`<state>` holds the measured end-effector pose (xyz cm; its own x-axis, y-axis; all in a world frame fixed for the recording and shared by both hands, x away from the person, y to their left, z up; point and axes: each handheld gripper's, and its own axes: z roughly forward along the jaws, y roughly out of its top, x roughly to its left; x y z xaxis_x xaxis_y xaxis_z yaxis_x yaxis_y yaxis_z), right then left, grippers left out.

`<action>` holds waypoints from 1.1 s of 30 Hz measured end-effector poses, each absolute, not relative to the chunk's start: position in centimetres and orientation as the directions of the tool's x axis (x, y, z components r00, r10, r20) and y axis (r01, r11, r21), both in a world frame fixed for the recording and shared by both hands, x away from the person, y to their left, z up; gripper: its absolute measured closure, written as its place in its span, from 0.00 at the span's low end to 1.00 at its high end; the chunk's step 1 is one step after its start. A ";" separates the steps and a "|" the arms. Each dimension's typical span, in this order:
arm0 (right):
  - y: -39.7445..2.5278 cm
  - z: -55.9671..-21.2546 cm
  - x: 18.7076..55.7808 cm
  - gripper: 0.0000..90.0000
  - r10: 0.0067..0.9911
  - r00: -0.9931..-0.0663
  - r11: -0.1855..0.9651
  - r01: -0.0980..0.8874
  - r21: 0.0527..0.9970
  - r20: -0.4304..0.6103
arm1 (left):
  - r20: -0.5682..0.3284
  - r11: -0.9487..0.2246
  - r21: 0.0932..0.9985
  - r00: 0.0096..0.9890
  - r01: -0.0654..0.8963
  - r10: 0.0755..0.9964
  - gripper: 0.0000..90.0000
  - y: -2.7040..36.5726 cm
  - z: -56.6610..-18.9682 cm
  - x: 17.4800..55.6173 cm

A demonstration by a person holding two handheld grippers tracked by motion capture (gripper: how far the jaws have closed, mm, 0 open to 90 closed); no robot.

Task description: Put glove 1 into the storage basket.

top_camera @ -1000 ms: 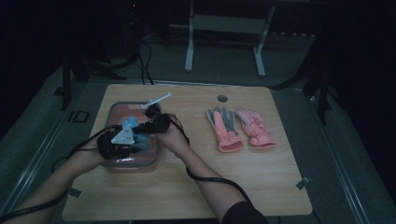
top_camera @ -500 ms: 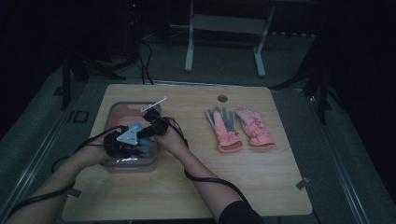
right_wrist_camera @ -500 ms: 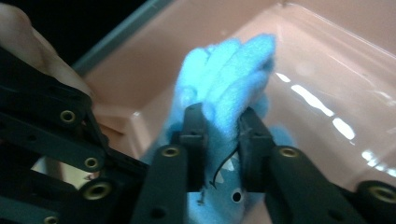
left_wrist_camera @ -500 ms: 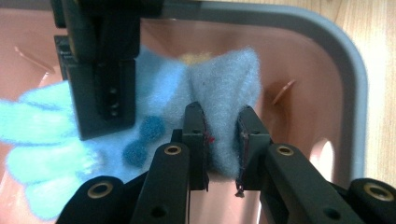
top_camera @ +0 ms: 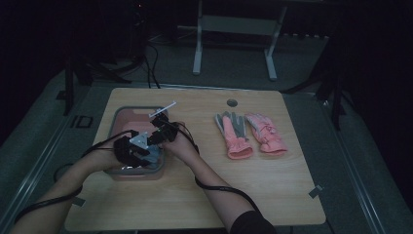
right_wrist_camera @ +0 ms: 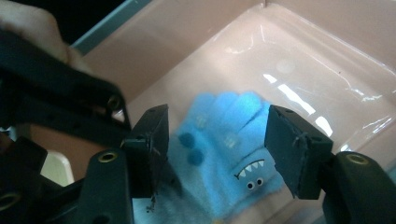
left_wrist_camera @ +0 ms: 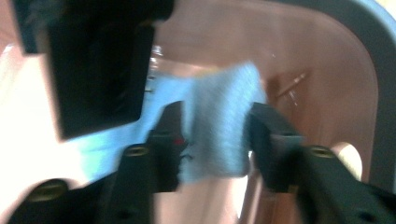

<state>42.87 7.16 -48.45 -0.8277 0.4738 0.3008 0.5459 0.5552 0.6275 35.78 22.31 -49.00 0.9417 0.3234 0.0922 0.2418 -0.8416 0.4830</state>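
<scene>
A light blue glove with a small toothed monster face lies in a pink bin.

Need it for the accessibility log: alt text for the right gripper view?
A small blue glove with a toothy cartoon face lies in a pink tub, between the open black jaws of the right hand-held gripper. The left hand-held gripper crosses at left.

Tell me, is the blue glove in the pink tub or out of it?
In. The blue glove lies on the floor of the pink tub, with its walls rising around it.
</scene>
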 end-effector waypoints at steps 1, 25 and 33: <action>7.2 -48.5 42.9 0.43 0.474 -0.828 0.555 0.546 0.628 0.301 | 0.092 -0.842 0.483 0.942 0.242 0.323 0.52 22.3 -49.0 35.8; 0.4 -45.2 40.8 0.22 0.402 -0.883 0.540 0.443 0.716 0.243 | 0.081 -0.749 0.580 0.893 0.319 0.443 0.13 18.5 -45.4 33.6; -3.2 -45.4 40.2 0.20 0.433 -0.883 0.563 0.421 0.711 0.179 | 0.071 -0.734 0.616 0.908 0.285 0.412 0.13 15.5 -45.1 32.8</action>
<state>40.16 -3.17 -45.40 -0.8832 0.4333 0.1794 0.4207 0.5631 0.7113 32.77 15.52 -45.13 0.9084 0.4121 0.0705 0.2851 -0.7341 0.6163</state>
